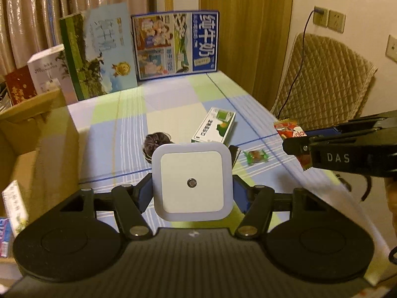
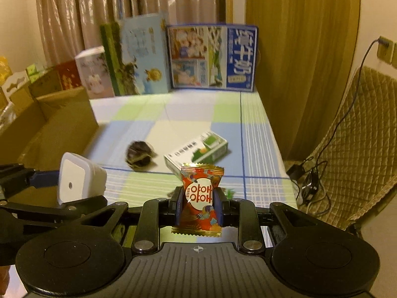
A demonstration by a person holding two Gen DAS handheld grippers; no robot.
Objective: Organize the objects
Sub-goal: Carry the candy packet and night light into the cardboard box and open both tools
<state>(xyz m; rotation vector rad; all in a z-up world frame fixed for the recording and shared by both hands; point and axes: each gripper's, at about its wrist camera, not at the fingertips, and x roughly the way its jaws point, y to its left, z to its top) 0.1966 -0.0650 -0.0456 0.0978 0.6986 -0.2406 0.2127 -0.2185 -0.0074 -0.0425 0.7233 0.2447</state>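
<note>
My left gripper [image 1: 193,188] is shut on a white square night light [image 1: 193,182], held upright above the table; it also shows in the right wrist view [image 2: 79,182]. My right gripper [image 2: 197,198] is shut on a red snack packet [image 2: 199,198], seen from the left wrist at the right [image 1: 289,129]. On the checked tablecloth [image 1: 168,114] lie a green-white box [image 1: 214,125], a dark hair scrunchie [image 1: 156,141], and a small green-wrapped candy [image 1: 256,156].
An open cardboard box [image 1: 37,134] stands at the table's left, with small boxes [image 1: 15,206] inside. Large milk cartons [image 1: 176,44] and books [image 1: 99,54] line the back edge. A quilted chair [image 1: 327,82] stands to the right, with cables [image 2: 310,181] on the floor.
</note>
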